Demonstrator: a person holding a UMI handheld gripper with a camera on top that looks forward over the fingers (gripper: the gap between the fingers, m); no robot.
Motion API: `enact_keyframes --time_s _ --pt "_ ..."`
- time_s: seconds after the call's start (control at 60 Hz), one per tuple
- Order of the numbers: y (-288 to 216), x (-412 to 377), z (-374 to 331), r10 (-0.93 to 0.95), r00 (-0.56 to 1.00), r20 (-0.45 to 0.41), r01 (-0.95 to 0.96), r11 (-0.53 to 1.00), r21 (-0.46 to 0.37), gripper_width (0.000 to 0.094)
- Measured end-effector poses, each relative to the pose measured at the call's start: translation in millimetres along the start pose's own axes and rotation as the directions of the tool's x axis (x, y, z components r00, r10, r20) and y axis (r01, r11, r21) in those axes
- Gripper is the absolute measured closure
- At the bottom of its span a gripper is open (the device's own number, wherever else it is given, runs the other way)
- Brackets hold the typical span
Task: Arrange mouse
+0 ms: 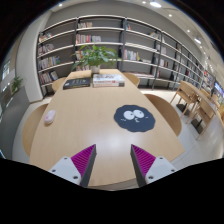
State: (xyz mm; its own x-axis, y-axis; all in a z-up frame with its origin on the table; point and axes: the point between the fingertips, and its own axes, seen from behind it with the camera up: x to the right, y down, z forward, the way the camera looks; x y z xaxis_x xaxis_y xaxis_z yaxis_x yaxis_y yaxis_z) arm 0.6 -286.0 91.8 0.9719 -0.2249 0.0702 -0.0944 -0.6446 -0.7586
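A white mouse (49,117) lies near the left edge of the light wooden table (90,125), far ahead and to the left of my fingers. A dark round mouse pad (134,119) with a white pattern lies right of the table's middle, beyond my right finger. My gripper (112,160) hovers over the near part of the table. It is open, its magenta pads (84,158) wide apart with only bare tabletop between them.
At the far end of the table stand a potted plant (96,56), a stack of books (108,79) and a dark box (76,84). Chairs (167,113) flank the table. Bookshelves (90,42) line the back wall. More tables and chairs (195,100) stand to the right.
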Motion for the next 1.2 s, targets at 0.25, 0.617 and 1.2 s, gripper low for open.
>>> enact_keyframes --time_s 0.25,0.617,1.2 --pt "31.9 -172.6 45.4 -0.066 0.976 0.209 0.088 0.991 -0.098 0.0249" --pt "-19.4 -317.0 136.6 -0.091 0.945 0.314 0.124 0.988 -0.089 0.0249" --pt "-66.3 -338.3 210.7 -0.119 0.958 0.259 0.148 0.985 -0.093 0.0595"
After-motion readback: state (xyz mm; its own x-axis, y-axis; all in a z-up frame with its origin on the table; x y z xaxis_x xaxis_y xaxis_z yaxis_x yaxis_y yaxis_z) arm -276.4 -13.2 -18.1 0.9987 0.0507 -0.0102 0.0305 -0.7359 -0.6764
